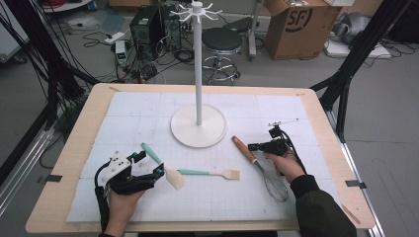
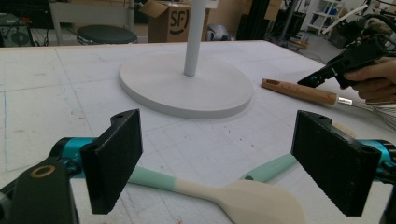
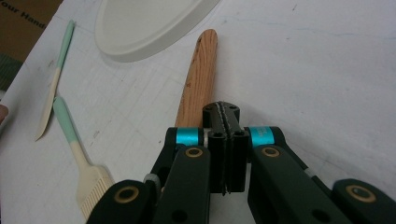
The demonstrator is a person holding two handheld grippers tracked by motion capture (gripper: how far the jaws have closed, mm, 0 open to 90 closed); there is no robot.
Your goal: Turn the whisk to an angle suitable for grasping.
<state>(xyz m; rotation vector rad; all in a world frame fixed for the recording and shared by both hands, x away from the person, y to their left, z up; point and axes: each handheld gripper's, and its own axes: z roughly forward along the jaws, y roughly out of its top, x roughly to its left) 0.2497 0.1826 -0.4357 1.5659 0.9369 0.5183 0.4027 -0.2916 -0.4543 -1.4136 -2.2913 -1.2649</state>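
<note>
Clenched tight with nothing between them, my right gripper [image 3: 226,140] hovers over the wooden-handled whisk [image 1: 258,164] at the mat's right. Released wide, my left gripper [image 2: 224,165] frames a mint-handled spatula [image 2: 233,193] near left; a slotted turner [image 1: 210,173] lies just beside, the white stand [image 1: 198,126] farther off.
</note>
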